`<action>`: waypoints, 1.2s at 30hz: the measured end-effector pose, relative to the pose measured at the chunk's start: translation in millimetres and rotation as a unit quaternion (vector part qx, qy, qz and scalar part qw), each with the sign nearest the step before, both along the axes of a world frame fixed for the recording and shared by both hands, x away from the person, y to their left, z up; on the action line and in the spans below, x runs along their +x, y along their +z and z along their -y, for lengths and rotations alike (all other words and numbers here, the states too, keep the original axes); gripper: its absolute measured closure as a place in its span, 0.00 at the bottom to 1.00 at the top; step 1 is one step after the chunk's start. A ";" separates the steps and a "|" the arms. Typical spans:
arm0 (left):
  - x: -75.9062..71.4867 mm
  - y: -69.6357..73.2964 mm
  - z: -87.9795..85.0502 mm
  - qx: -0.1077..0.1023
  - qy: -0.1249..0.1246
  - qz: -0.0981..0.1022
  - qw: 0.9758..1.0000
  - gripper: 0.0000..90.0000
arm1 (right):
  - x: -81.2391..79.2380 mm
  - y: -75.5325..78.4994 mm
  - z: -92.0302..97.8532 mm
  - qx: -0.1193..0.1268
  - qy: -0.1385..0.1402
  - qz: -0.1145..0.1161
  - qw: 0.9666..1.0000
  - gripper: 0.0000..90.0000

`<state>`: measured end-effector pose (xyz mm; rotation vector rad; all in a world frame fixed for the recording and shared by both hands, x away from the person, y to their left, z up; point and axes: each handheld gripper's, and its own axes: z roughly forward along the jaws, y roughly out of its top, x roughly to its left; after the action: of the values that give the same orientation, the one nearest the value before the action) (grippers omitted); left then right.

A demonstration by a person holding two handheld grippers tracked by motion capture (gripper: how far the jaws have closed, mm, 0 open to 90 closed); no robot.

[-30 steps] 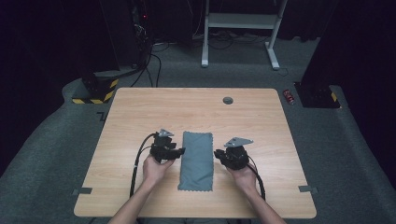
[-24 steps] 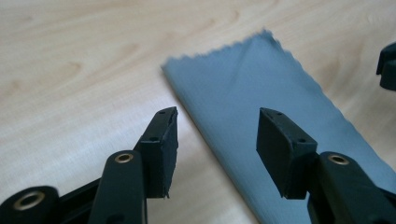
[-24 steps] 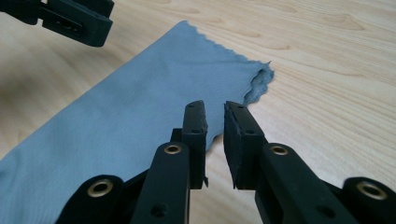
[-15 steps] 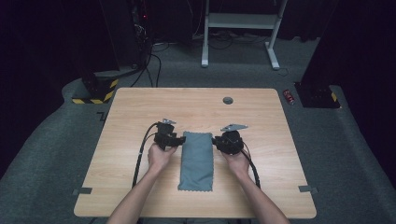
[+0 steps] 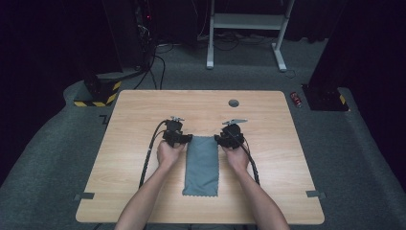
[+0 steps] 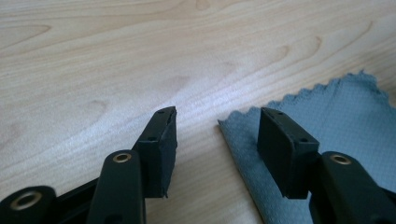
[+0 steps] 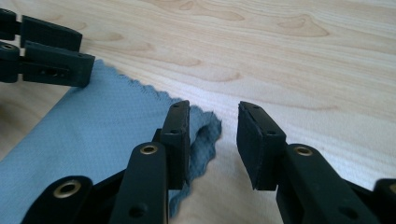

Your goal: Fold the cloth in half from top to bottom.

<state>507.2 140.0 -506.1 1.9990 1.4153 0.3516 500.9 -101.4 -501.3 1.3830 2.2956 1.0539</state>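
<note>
A grey-blue cloth (image 5: 202,165) with zigzag edges lies flat on the wooden table (image 5: 143,110), long side running away from me. My left gripper (image 5: 184,139) is at its far left corner. In the left gripper view, that gripper (image 6: 217,116) is open, one jaw over bare wood and the other over the cloth (image 6: 345,112). My right gripper (image 5: 220,139) is at the far right corner. Its jaws (image 7: 212,109) have just been opening and stand apart around the slightly raised corner of the cloth (image 7: 93,130) without pressing it. The left gripper (image 7: 84,52) shows across the cloth.
A round cable hole (image 5: 233,103) sits in the table near its far edge. Tape marks (image 5: 82,196) lie beside the near corners. On the floor beyond are a red can (image 5: 297,99), a white desk frame (image 5: 249,28) and a yellow-black striped base (image 5: 98,93).
Both hands have slid away from me along the cloth's long sides, from about its middle to its far corners. The cloth lies where it did.
</note>
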 end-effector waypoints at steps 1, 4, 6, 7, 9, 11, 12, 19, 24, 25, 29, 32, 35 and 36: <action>0.9 0.3 0.6 0.002 -0.001 -0.001 1.000 0.53 | 1.9 -0.1 -1.8 -0.003 -0.001 -0.001 1.000 0.72; 1.7 1.7 2.4 0.006 -0.003 0.004 1.000 0.54 | 5.4 -1.5 -7.8 -0.010 -0.006 0.001 1.000 0.72; 2.1 1.1 3.3 0.007 -0.003 0.005 1.000 0.55 | 8.8 -5.2 -10.1 -0.023 -0.006 -0.011 1.000 0.72; 2.3 0.3 3.5 0.008 -0.004 0.004 1.000 0.55 | 10.5 -7.1 -10.7 -0.028 -0.010 -0.011 1.000 0.72; 2.2 -2.3 4.6 0.016 -0.006 0.000 1.000 0.55 | 12.3 -8.2 -10.4 -0.027 -0.010 -0.016 0.999 0.73; 1.5 -2.6 6.9 0.028 -0.009 0.006 1.000 0.57 | 12.9 -9.1 -12.4 -0.035 -0.008 -0.019 0.999 0.75; 1.5 -2.4 7.4 0.033 -0.010 0.007 0.999 0.58 | 13.1 -9.7 -13.5 -0.047 -0.001 -0.013 0.999 0.78; -2.7 -2.0 16.4 0.062 -0.037 0.020 0.997 0.75 | 10.6 -8.2 -19.5 -0.074 0.020 -0.008 0.997 0.95; -1.9 -1.5 15.8 0.049 -0.051 0.012 0.997 0.89 | 12.4 -7.1 -20.5 -0.077 0.029 -0.013 0.997 0.98; -1.1 -1.1 15.9 0.043 -0.054 0.005 0.998 0.92 | 12.6 -7.1 -19.8 -0.073 0.028 -0.016 0.997 0.98; 0.7 2.4 20.0 0.060 -0.073 -0.003 0.996 0.98 | 13.1 -5.6 -16.8 -0.062 0.031 -0.024 0.997 0.99; 0.2 6.8 17.4 0.043 -0.074 -0.001 0.996 0.99 | 11.2 1.6 -13.3 -0.052 0.032 -0.018 0.998 0.99; -0.3 14.5 13.8 0.033 -0.078 0.004 0.996 0.99 | 9.4 8.4 -11.4 -0.048 0.036 -0.005 0.998 0.99; -0.5 17.6 12.2 0.030 -0.079 0.009 0.996 0.99 | 8.7 10.1 -11.0 -0.047 0.037 -0.004 0.998 0.99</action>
<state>506.7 127.8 -488.5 2.1352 1.2385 0.3432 509.6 -90.5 -491.3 1.2787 2.3851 0.9506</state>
